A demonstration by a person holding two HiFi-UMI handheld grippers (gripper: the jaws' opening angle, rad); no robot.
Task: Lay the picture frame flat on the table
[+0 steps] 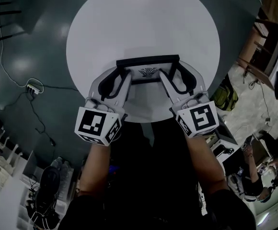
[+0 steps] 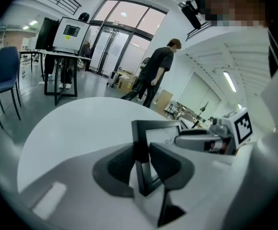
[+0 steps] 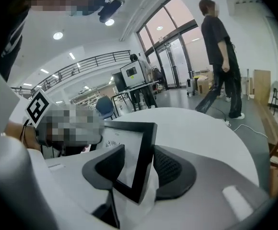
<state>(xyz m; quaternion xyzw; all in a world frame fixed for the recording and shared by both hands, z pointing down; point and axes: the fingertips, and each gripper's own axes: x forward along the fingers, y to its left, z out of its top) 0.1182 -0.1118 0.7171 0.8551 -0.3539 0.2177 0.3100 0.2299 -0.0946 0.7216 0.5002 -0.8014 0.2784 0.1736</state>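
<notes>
While upright, picture frame (image 1: pixel 147 60) on table (image 1: pixel 144 23)

In the head view, left gripper (image 1: pixel 116 76) and right gripper (image 1: pixel 178 76) cover the picture frame's (image 1: pixel 147 61) lower corners.

Lab hall: glass doors (image 2: pixel 114 40), benches (image 2: pixel 57 55) w/ equipment (image 2: pixel 72 32).

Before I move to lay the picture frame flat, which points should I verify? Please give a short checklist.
1. Left gripper holds picture frame: ok, its pads press one side bar.
2. Right gripper holds it: not ok, its jaws stand apart around the other side bar.
3. Frame flat: not ok, it stands tilted.
4. Lower edge resting on table: cannot tell.
5. Bare table beyond the frame: ok.
</notes>
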